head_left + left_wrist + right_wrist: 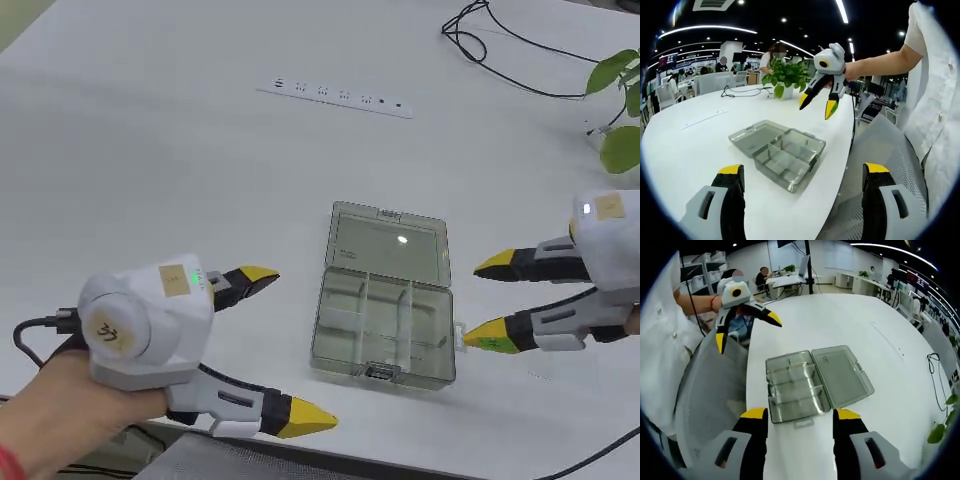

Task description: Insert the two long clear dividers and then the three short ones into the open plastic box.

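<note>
Your right gripper (473, 302), jaws apart and empty, sits just beside the plastic box (322, 310); your left gripper (305, 346), likewise spread, is farther.

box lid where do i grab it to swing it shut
Probably the free far edge of the lid, at the latch tab, coming from the side away from the person. The lid lies flat on the table, hinged to the base along its near edge, so only the far edge lifts; the tab gives a gripper something to pinch.

The box (385, 300) sits on the tabletop (200, 170) between the left tool (290, 347) and the right tool (485, 302), with a power strip (335, 97) behind it.
</note>
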